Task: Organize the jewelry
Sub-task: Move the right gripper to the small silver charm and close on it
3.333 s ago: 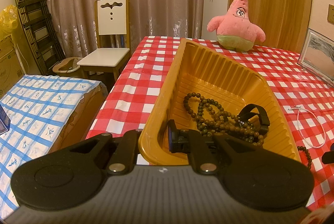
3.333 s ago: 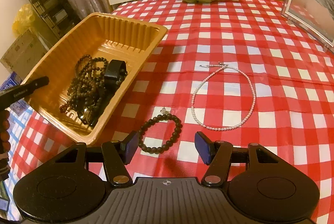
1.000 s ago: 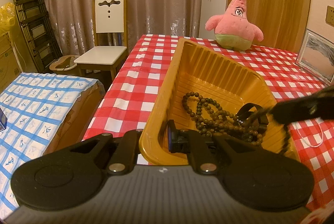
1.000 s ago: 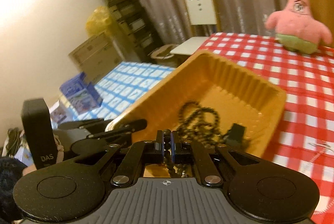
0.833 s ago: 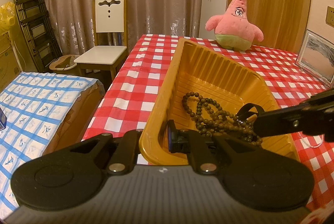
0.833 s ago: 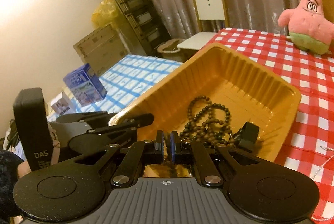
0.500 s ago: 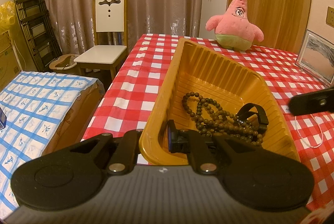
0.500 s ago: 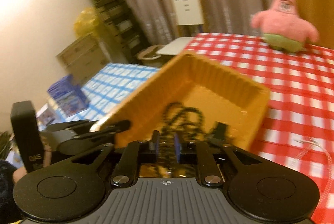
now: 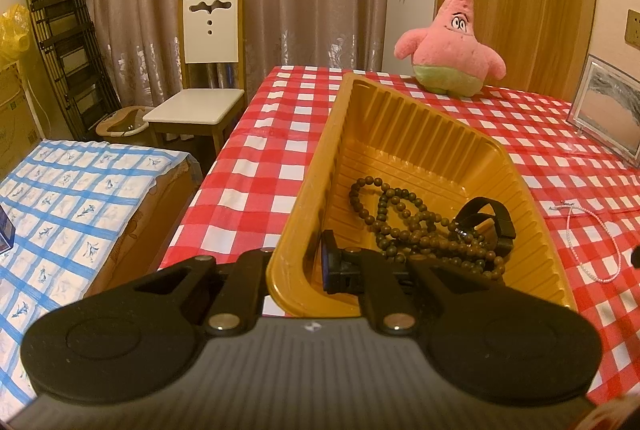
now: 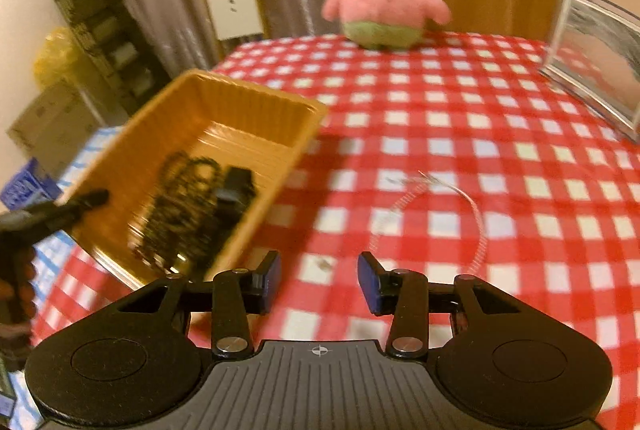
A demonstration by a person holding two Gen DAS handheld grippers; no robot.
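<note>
My left gripper (image 9: 294,266) is shut on the near wall of the yellow plastic tray (image 9: 404,133), one finger outside and one inside. In the tray lie dark wooden bead strands (image 9: 404,226) and a black strap (image 9: 490,218). My right gripper (image 10: 319,280) is open and empty above the checked tablecloth, right of the tray (image 10: 256,101). A white pearl necklace (image 10: 472,213) lies on the cloth ahead of it, and also shows in the left wrist view (image 9: 592,242). The right wrist view is blurred by motion.
A pink starfish plush (image 9: 452,49) sits at the table's far edge. A framed picture (image 9: 608,113) stands at the right. A white chair (image 9: 204,69), a folded ladder (image 9: 60,29) and a blue checked surface (image 9: 60,197) are left of the table.
My right gripper let the dark bead bracelet go into the tray, opened, and swung right out over the tablecloth. The left gripper has kept its hold on the tray wall.
</note>
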